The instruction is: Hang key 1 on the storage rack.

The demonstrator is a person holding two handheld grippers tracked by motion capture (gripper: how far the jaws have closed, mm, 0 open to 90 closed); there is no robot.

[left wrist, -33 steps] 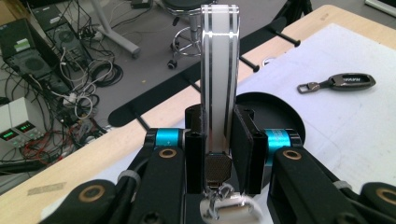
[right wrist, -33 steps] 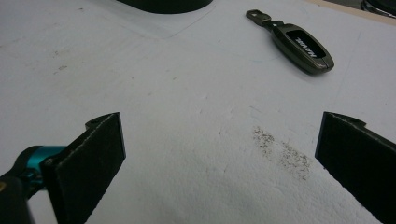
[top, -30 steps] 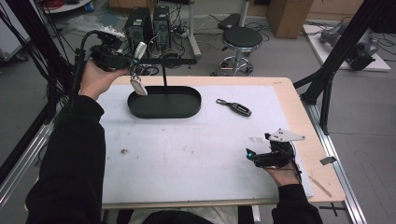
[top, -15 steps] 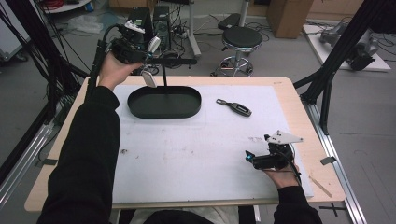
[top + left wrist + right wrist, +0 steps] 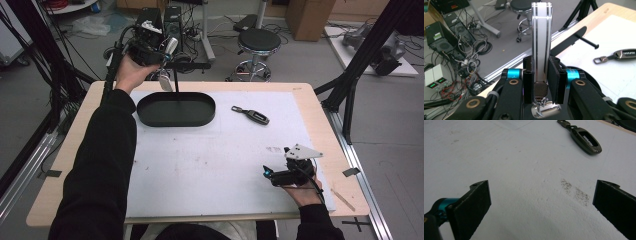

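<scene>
Hands work at a counter (image 5: 310, 105) covered by a white mat, seen from above. The person's left arm, in a black sleeve, stretches far forward and up toward the far left corner, the hand wrapped around the left hand-held gripper (image 5: 167, 50), which is raised above the counter's far edge. Its jaws are closed tight on a slim white and silver key fob (image 5: 541, 37). In the left gripper view the fob stands upright between the two black pads, its long end rising well above them and a metal ring at its base near the bottom of the picture. Just below and in front of this hand, a black oval tray (image 5: 176, 109) with a thin upright post sits on the mat.

The right hand rests low on the near right part of the counter, holding the right hand-held gripper (image 5: 266, 172), which points left across the mat. In the right gripper view its jaws stand wide apart with only bare mat between them. A dark car key (image 5: 251, 115) lies flat on the mat, to the right of the tray, well apart from both grippers.
</scene>
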